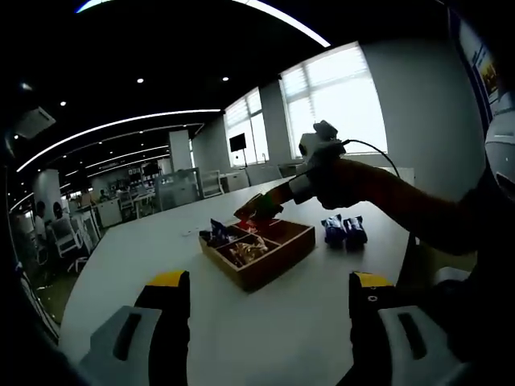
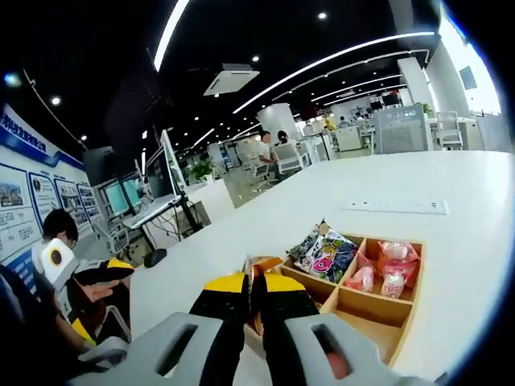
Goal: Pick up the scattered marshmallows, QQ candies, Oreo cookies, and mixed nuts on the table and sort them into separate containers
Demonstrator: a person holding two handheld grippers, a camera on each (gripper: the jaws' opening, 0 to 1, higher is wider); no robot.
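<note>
Jaws first: in the left gripper view the left gripper (image 1: pixel 261 318) has its yellow-tipped jaws spread wide with nothing between them, hovering low over the white counter (image 1: pixel 290 338). Straight ahead of the jaws sits the wooden tray (image 1: pixel 261 245), and beyond its far edge the right gripper (image 1: pixel 259 207) comes in from the right, held in a person's hand (image 1: pixel 342 181), with something reddish at its tip over the tray's far side. Ahead and to the right of the jaws, just beside the tray, lie two blue packets (image 1: pixel 344 230), likely the Oreo cookies, not yet sorted. Over to the right gripper view: here the jaws are pressed together on an orange-brown snack packet (image 2: pixel 259 277), possibly the mixed nuts, though the print is too small to read, held right at the tray's near corner. I count four compartments: one ahead of the jaws holds dark mixed-colour packets (image 2: pixel 326 253), the next to the right holds roughly three pink ones (image 2: pixel 385 269), and the two nearer compartments look bare. A white power strip (image 2: pixel 394 207) lies well beyond the tray. So the step in hand looks like a drop-off: the next move calls for carrying the packet over a bare compartment and parting the jaws, then fetching the blue pair.
</note>
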